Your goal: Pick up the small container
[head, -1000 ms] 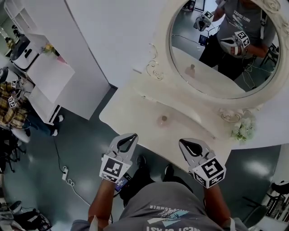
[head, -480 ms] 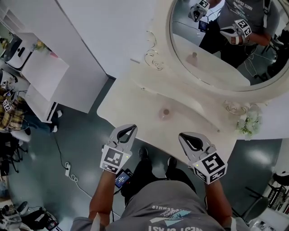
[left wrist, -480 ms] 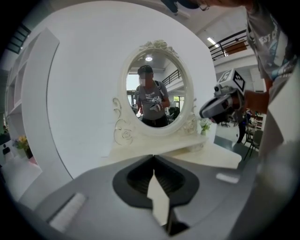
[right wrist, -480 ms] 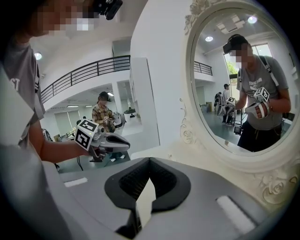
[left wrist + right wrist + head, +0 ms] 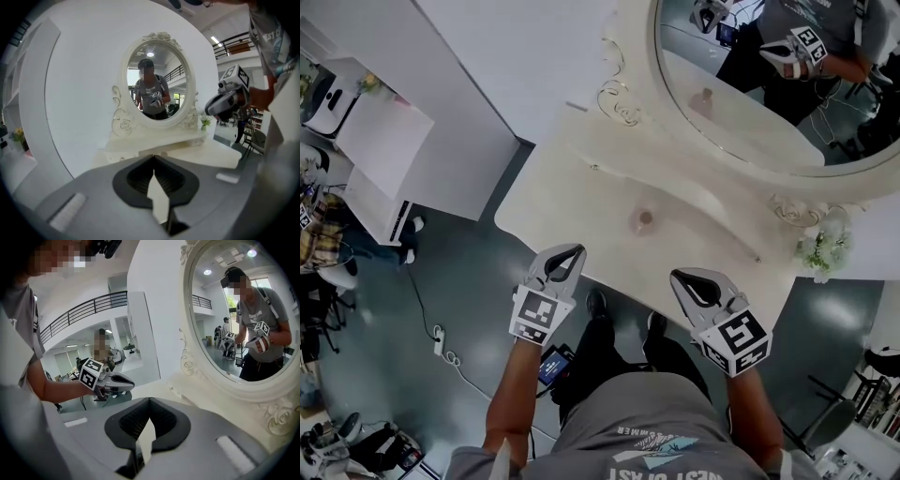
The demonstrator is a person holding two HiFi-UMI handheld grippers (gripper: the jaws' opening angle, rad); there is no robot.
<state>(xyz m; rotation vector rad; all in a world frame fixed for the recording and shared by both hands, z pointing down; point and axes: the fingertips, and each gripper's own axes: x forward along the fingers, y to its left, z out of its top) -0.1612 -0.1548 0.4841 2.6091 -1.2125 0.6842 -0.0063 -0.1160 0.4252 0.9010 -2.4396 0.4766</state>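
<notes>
We see little change over last second: gap to target no smaller, jaws unchanged. Left gripper (image 5: pixel 575 253) and right gripper (image 5: pixel 677 278) both closed, empty, at near edge of cream dressing table (image 5: pixel 572 187). Small pinkish translucent container (image 5: pixel 645 219) stands mid-table, farther off, between them. We judge reach not begun; jaws need opening.

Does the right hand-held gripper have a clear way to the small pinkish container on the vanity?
Probably yes: only bare cream vanity top lies between the right hand-held gripper and the small pinkish container. Its shut jaws would need opening first.
</notes>
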